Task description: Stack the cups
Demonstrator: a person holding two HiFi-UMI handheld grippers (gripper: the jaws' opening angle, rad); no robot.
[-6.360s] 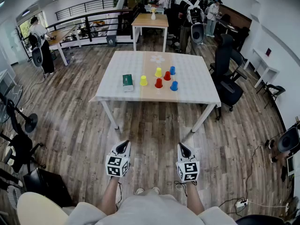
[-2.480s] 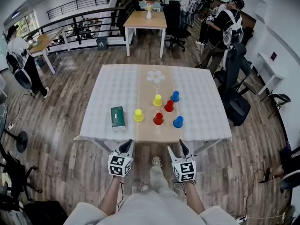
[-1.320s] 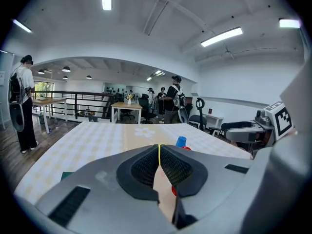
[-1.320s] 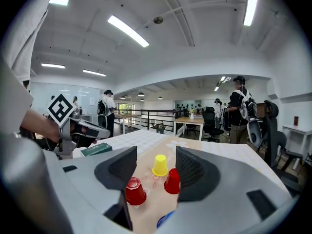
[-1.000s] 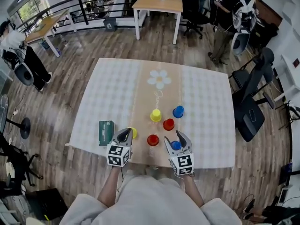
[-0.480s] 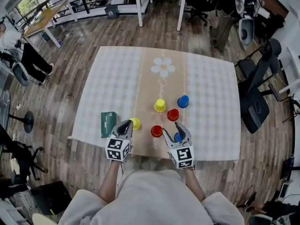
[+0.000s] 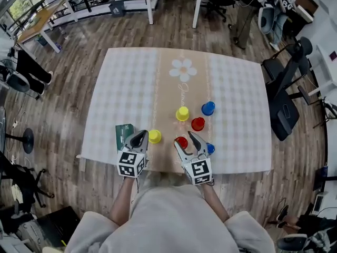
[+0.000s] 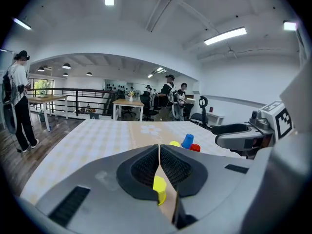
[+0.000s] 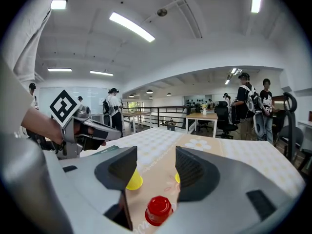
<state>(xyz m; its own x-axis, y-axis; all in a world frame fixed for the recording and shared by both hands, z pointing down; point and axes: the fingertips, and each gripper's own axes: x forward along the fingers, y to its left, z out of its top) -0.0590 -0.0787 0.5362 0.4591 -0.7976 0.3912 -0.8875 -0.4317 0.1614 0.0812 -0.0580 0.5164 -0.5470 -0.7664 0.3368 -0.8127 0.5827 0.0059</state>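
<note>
Six cups (image 7: 182, 113) on checked table (image 7: 126, 83)

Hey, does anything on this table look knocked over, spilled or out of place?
Nothing stands out. The six cups stand apart on the table, none tipped or spilled, and the green box lies flat near the edge. The red cup ahead of the open right gripper looks undamaged.

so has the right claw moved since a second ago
Yes. In the head view the right claw has shifted left, from the near blue cup to the near red cup, and it is open.
</note>
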